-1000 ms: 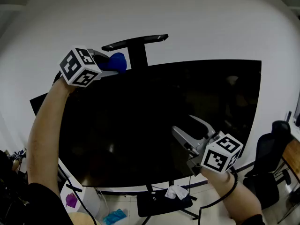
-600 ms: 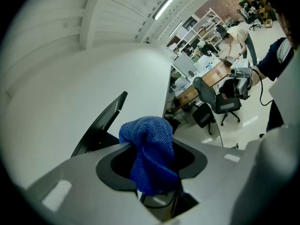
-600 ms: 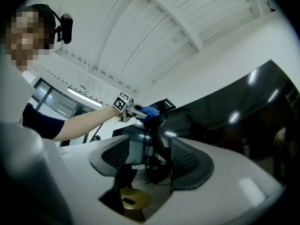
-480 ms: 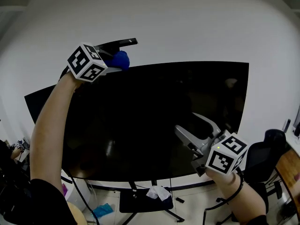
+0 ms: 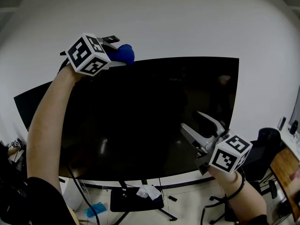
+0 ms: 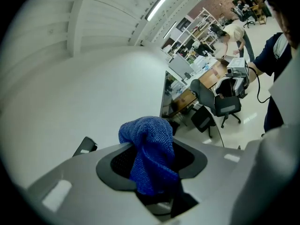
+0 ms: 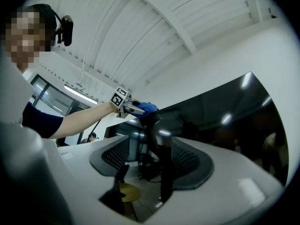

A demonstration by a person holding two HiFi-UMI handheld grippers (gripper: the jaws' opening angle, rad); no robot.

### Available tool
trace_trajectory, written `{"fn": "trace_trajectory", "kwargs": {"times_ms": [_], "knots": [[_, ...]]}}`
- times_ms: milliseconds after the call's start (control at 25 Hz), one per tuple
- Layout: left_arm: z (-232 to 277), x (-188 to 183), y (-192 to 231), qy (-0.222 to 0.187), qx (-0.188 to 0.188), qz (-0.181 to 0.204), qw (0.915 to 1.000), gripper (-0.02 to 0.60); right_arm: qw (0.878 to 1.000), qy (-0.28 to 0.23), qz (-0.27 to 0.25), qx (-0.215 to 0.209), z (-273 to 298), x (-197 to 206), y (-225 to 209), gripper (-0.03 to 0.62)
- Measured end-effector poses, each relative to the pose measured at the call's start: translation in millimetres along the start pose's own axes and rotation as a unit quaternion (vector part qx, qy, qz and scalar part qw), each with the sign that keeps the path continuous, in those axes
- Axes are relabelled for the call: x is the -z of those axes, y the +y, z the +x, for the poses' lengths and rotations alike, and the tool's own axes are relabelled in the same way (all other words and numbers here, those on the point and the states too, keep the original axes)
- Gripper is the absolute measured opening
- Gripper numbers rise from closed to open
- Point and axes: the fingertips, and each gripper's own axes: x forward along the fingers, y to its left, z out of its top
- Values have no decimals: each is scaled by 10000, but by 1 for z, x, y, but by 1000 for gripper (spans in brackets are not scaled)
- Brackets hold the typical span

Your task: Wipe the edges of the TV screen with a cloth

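The TV screen (image 5: 154, 121) is a large black panel against a white wall. My left gripper (image 5: 115, 55) is shut on a bunched blue cloth (image 5: 123, 53), which sits on the TV's top edge, left of its middle. In the left gripper view the blue cloth (image 6: 147, 144) bulges from between the jaws of the left gripper (image 6: 152, 165). My right gripper (image 5: 188, 119) is open and holds nothing, in front of the screen's lower right part. In the right gripper view the right gripper (image 7: 145, 156) stands apart from the screen (image 7: 225, 121), with the cloth (image 7: 146, 108) far off.
Below the TV a black stand base (image 5: 136, 201) carries a crumpled white cloth (image 5: 148, 191). A blue object (image 5: 95, 209) lies on the floor. A black office chair (image 5: 262, 149) and a wooden desk (image 5: 285, 165) stand at the right. A black bracket (image 5: 111, 39) juts out behind the left gripper.
The left gripper has slid the cloth to the right along the TV's top edge. The right gripper, still open, has moved right along with it in front of the screen.
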Motion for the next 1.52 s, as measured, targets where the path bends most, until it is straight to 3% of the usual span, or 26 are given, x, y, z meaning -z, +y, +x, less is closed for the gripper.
{"fn": "trace_trajectory", "kwargs": {"times_ms": [200,360,600,840,1520], "knots": [[23,-39,-10,-285,240,125,9992,176,9998,3,-23,209,-15,6,-27,287],[48,-71,-17,-194,330,293,9988,176,9995,-206,37,241,-29,-6,-59,287],[59,-86,-22,-77,296,390,9988,176,9996,-173,-140,159,-34,-4,-72,287],[117,-167,-46,-25,155,288,9995,177,9998,-137,-109,53,-102,-23,-151,287],[236,-325,-83,122,213,232,9994,176,9997,-182,40,-140,-221,-61,-282,287]]}}
